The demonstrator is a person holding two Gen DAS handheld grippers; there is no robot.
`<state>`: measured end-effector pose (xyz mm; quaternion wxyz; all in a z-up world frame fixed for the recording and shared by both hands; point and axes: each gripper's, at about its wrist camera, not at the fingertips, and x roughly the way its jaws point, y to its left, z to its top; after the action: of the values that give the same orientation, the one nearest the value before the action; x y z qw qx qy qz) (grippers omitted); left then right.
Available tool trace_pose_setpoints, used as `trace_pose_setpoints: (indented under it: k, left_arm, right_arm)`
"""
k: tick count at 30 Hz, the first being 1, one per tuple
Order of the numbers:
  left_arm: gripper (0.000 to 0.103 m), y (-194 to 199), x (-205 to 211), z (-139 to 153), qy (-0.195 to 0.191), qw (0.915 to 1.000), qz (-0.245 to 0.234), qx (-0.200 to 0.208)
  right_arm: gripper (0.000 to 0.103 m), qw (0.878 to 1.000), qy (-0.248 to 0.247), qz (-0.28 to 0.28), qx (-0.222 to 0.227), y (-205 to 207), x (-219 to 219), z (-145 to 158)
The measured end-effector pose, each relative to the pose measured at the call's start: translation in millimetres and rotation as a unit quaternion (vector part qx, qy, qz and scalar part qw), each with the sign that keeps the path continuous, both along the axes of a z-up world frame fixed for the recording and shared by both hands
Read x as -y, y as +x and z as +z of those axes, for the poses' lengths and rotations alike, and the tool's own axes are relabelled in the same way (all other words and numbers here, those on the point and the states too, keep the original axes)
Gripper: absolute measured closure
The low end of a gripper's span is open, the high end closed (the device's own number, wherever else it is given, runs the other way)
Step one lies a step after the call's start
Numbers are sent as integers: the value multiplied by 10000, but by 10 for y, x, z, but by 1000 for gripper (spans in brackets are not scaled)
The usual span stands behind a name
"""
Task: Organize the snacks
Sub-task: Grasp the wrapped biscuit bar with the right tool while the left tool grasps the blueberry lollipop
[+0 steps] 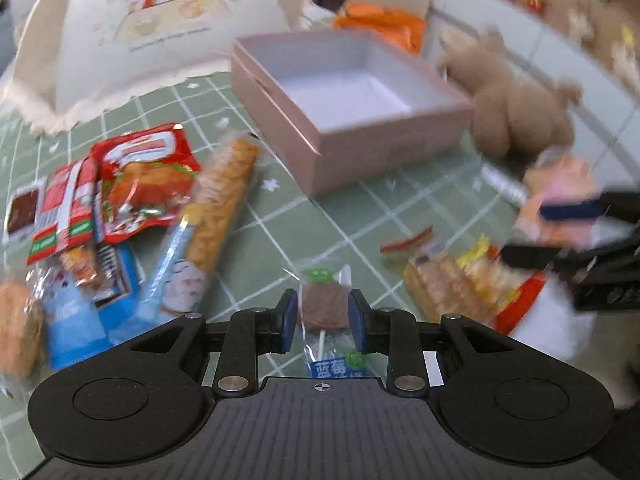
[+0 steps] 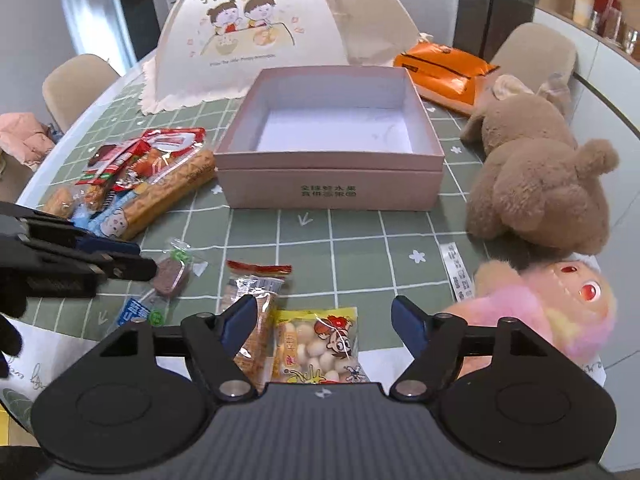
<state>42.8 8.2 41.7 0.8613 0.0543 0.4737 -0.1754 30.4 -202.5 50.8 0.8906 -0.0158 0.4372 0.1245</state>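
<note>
A brown lollipop in a clear wrapper [image 1: 322,304] lies on the green checked tablecloth. My left gripper [image 1: 323,316] stands over it, narrowly open, with a blue pad close on each side of the sweet. The right wrist view shows the same lollipop [image 2: 171,276] just past the left gripper [image 2: 140,258]. My right gripper [image 2: 324,324] is wide open above a yellow pack of round sweets [image 2: 316,348] and a cracker pack [image 2: 256,312], gripping neither. An empty pink box [image 2: 328,156] sits mid-table. A pile of snack packs [image 2: 140,176] lies left of it.
A brown plush toy [image 2: 536,184] and a pink plush toy [image 2: 552,308] lie right of the box. Behind it stand a white dome food cover [image 2: 272,20] and an orange pack [image 2: 440,64]. Beige chairs [image 2: 76,80] ring the table; its edge curves along both sides.
</note>
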Motion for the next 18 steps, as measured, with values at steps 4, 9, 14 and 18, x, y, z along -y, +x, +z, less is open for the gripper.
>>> trace_pose_setpoints:
  k: [4, 9, 14, 18]
  left_arm:
    - [58, -54, 262, -92, 568, 9973, -426, 170]
    - [52, -11, 233, -116, 328, 9988, -368, 34]
    - [61, 43, 90, -122, 155, 9998, -93, -102]
    - [62, -59, -34, -17, -78, 9998, -15, -179]
  right_arm:
    - [25, 9997, -229, -78, 86, -61, 27, -10]
    - [24, 9997, -215, -62, -30, -136, 62, -87]
    - [24, 9989, 177, 428, -39, -177, -95, -55]
    - [30, 9961, 283, 834, -51, -61, -339, -94]
